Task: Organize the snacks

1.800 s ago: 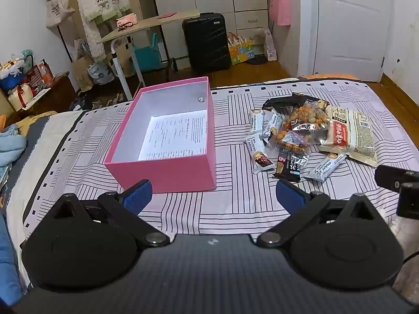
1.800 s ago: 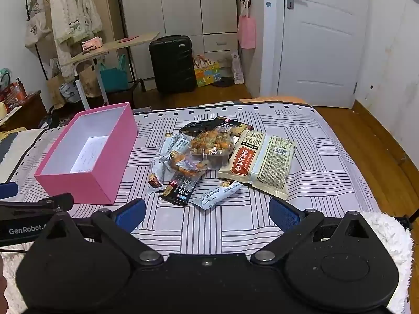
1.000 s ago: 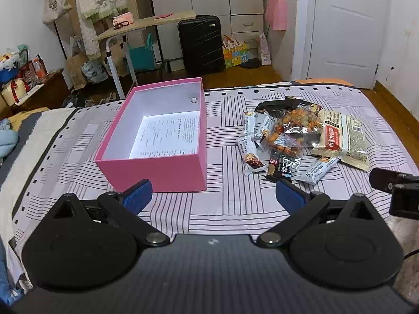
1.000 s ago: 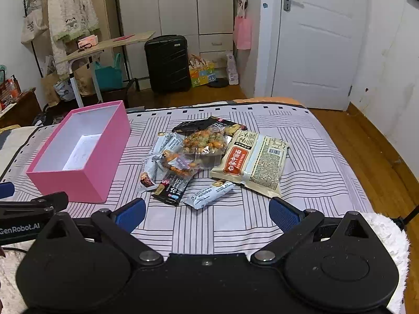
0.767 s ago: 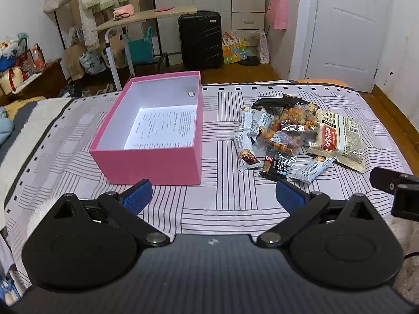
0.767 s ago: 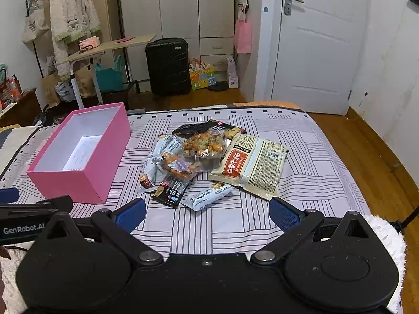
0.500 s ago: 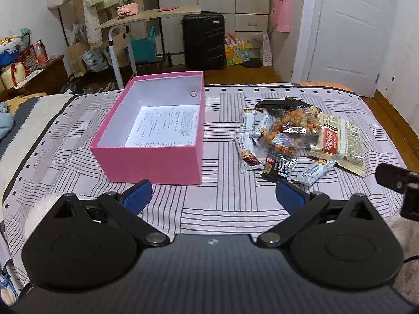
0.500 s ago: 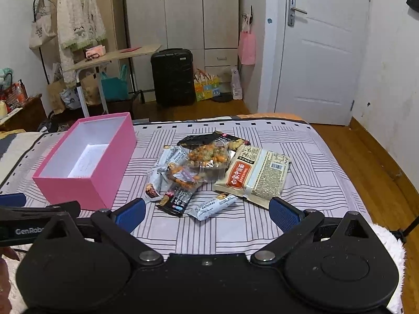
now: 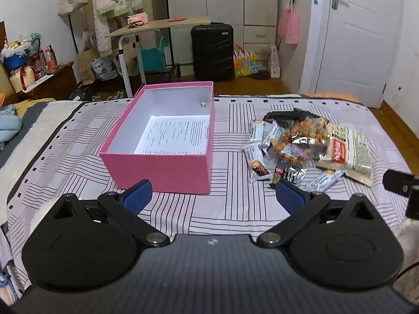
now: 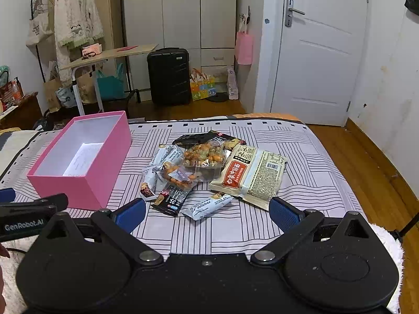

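Both tongs, left gripper and right gripper, are gaping wide, empty; the pale snack bar is lying just ahead of the right one, so taking it across its narrow middle looks surest.

A white door stood shut beside grey wardrobes; a black suitcase rested on the wooden floor beyond the bed.
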Demonstrator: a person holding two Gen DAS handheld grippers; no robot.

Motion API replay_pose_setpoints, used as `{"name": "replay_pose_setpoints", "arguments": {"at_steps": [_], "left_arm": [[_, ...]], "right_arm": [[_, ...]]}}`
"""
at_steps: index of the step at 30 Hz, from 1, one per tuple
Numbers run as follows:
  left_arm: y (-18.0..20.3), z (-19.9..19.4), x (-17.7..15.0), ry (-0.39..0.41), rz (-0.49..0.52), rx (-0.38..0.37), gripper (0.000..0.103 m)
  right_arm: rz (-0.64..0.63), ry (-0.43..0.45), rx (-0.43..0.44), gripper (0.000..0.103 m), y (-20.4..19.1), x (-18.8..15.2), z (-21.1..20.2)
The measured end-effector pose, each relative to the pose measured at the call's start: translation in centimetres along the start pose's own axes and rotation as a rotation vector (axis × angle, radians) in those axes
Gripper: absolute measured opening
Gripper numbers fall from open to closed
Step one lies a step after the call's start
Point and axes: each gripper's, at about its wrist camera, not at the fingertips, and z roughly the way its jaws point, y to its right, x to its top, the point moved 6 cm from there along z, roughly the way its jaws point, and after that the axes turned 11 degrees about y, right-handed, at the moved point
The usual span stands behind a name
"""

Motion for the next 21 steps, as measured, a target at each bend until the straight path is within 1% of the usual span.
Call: {"name": "replay_pose_setpoints", "arguments": {"at_steps": [5,7,12,15,17,19,21], "left_arm": [[-0.1,0.0,0.2,0.001,-0.004,0.000,0.102],[-0.2,0.0,0.1,-0.012,-0.010,-0.006,0.102],[-0.3,0.3,-0.2,-0.047,-0.034,-0.044,0.102],[-0.1,0.2,-0.1,-0.038,-0.019,-0.045,0.100],[0.0,0.0,0.0,-0.025,-0.015,-0.054,0.099],[0.1,-0.1,0.1,-0.016,-0.017,-0.072,0.099],[0.2,0.0,0.3,-0.004,-0.025,-0.087,0.099]], "right_arm": [[-0.003,0.000,0.000,0.102,-0.1,0.0,0.0],[-0.004,-0.002,-0.002,0.102,-0.2,-0.1,0.2],[0.001,0.004,-0.013,0.102,0.1,-0.2,0.3],[0.005,0.018,-0.005,0.102,0.3,-0.1,0.2],[-0.006,0.052,0.015,0.102,0.4,0.1,0.1],[-0.032,0.117,0.056,0.102,0.4,0.5,0.5],[-0.059,0.159,0.071,0.102,0.8,0.9,1.4]]}}
